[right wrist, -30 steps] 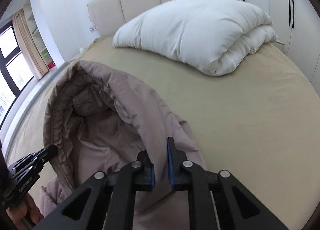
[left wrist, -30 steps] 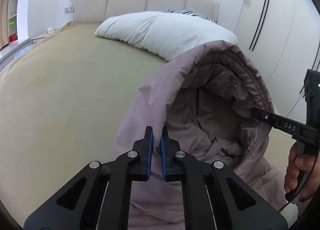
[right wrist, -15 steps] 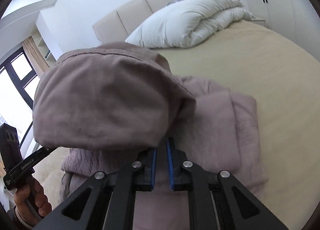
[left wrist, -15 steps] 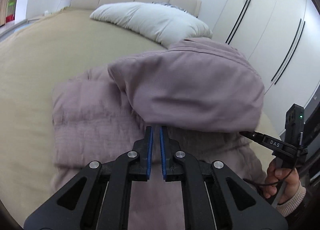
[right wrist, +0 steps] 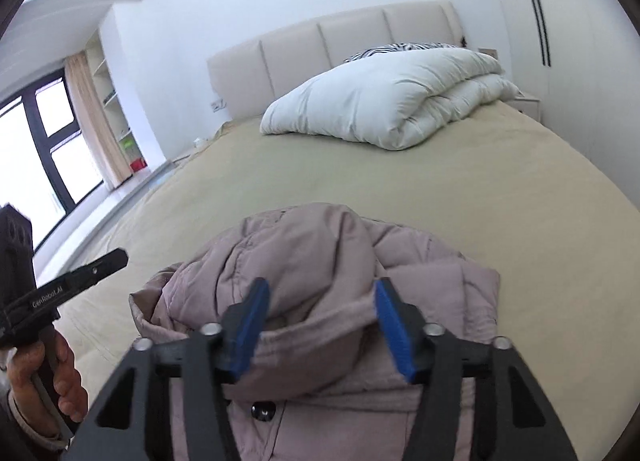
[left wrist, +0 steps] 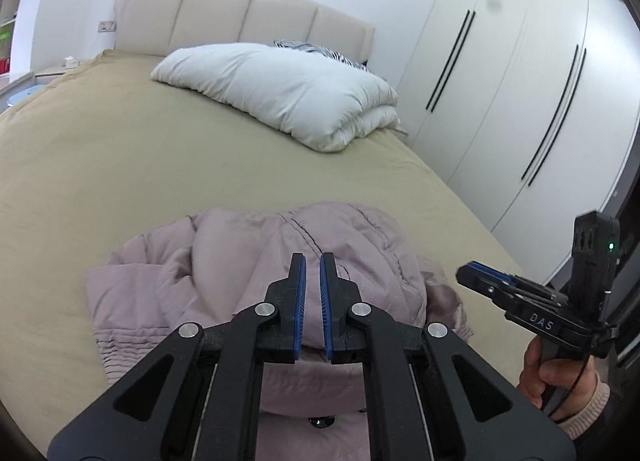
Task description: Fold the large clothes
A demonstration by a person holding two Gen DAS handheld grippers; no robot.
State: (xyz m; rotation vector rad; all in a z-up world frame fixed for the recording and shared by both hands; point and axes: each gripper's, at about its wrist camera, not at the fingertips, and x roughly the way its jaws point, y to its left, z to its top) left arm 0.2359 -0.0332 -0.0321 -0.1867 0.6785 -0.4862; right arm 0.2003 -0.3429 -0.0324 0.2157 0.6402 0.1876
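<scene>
- Presently, item one: puffer jacket, mauve, quilted, hooded; it lies bundled on the olive bedsheet near the bed's foot, with the hood laid over the body and a snap button showing at the near edge.
- Handling, judged: light, soft and springy; the padding probably rebounds from a crease, and the smooth shell may slide between pads. No fragile part shows.
- Best hold, judged: the hood's stitched rim or a hem seam, where the layers are thin enough to pinch; the puffed panels likely slip.
- Left gripper: jaws together with only a narrow slit between the blue pads; nothing visibly pinched; poised over the hood.
- Right gripper: jaws have just been opening and now stand apart; the hood's rim sits low in the gap, not pressed by either pad.
- Surroundings: white duvet folded by the headboard, well apart from the jacket; wardrobe alongside.
</scene>
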